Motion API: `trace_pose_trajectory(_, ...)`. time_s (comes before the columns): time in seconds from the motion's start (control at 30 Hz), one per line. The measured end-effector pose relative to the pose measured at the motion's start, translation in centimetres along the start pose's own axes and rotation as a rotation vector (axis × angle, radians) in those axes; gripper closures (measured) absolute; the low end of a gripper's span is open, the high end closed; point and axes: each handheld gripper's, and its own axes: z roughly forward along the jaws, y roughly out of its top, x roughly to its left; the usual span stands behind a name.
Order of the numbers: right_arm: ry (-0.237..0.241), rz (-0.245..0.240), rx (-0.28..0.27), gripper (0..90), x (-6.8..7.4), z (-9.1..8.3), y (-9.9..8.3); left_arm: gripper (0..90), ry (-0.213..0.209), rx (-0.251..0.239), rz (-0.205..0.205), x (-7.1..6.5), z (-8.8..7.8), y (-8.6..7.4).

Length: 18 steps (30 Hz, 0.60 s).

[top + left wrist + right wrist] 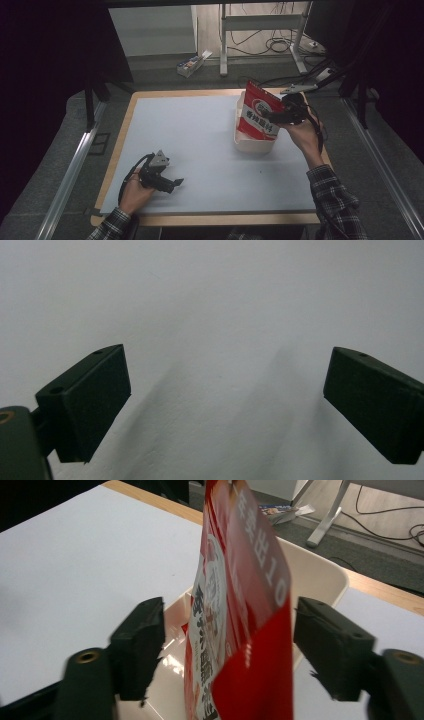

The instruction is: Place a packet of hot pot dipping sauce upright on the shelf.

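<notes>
A red and white pouch with large white printed characters stands upright in a cream plastic tub that sits toward the far right part of the pale grey surface. The pouch's lower end is down inside the tub and its top rises well above the rim, leaning a little toward the far side. The right gripper is held up beside the pouch, level with its upper half, by the person's right hand, whose plaid sleeve comes in from the bottom right. In the right gripper view the pouch stands edge-on between the two black jaws, which are spread wide; there is a clear gap between each jaw and the pouch, so the right gripper has hold of nothing. The tub shows behind and below the pouch there. The left gripper lies low over the near left part of the surface, well apart from the tub, held in the person's left hand. In the left gripper view its jaws are wide open with only the bare grey surface between them, and the left gripper grips nothing. Beyond the far edge of the surface a small box lies on the floor near white desk legs and loose cables.
</notes>
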Motion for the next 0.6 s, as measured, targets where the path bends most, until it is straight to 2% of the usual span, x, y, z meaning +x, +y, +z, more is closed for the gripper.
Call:
trace_pose_trajectory(0.03, -0.002, 0.000, -0.006, 22.5, 0.0, -0.1, -0.2, 4.9, 0.002, 0.000, 0.000, 0.0, 0.0, 0.0)
trace_pose_trajectory(0.17, 0.007, -0.001, -0.009, 16.8, 0.1, -0.3, -0.5, 4.9, 0.002, -0.002, 0.002, 0.0, 0.0, 0.0)
trace_pose_trajectory(0.6, 0.022, -0.033, 0.010, 11.1, 1.0, -1.1, -1.6, 4.9, 0.000, -0.009, 0.006, 0.0, -0.1, 0.1)
